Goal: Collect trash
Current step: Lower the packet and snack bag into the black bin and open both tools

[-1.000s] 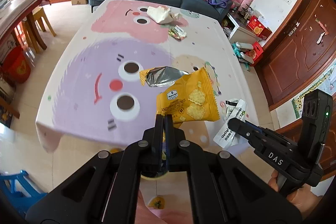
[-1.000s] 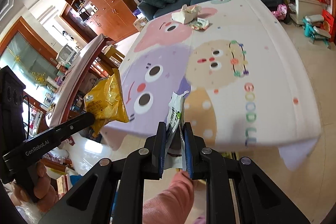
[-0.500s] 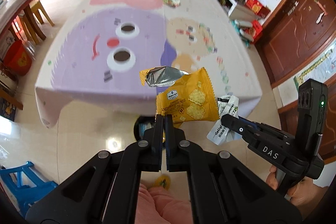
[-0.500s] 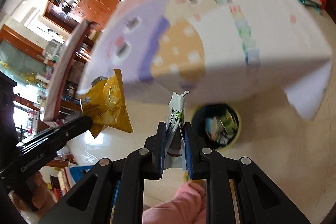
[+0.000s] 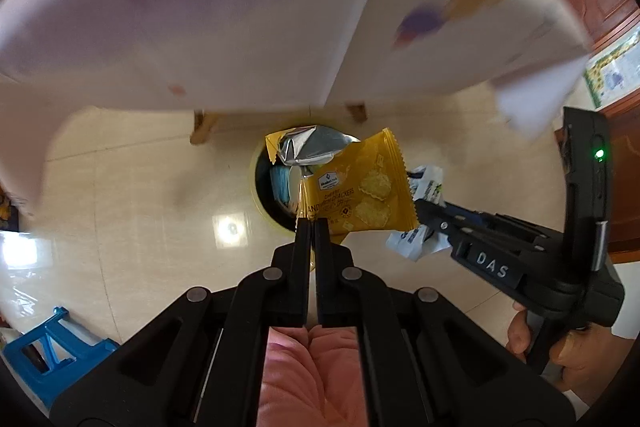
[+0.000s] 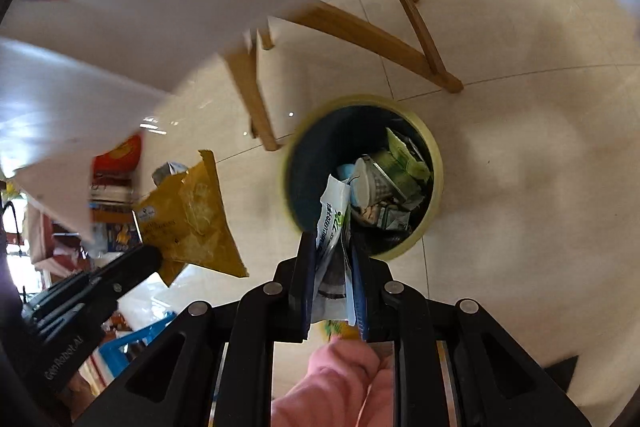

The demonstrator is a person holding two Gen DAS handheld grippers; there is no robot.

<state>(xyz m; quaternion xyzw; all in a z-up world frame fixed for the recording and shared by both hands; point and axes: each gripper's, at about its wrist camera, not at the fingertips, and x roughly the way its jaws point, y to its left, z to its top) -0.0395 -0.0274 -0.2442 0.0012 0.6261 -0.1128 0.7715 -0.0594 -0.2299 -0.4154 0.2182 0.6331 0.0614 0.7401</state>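
Note:
My left gripper [image 5: 313,223] is shut on a yellow cracker wrapper [image 5: 360,187] with a torn silver top, held above the yellow-rimmed trash bin [image 5: 256,187] on the floor. My right gripper [image 6: 331,243] is shut on a white and green wrapper [image 6: 332,211], held over the near rim of the trash bin [image 6: 432,155], which holds several pieces of trash. The yellow wrapper [image 6: 192,215] hangs to the left of the bin in the right wrist view. The white wrapper [image 5: 420,243] shows at right in the left wrist view.
The tablecloth [image 5: 240,7] hangs over the table edge just beyond the bin. Wooden table legs [image 6: 252,95] stand behind the bin. A blue plastic stool [image 5: 52,339] stands on the tiled floor at lower left.
Both grippers have tilted down from the table top to the floor. The bin has come into the middle of both views, with both wrappers still held.

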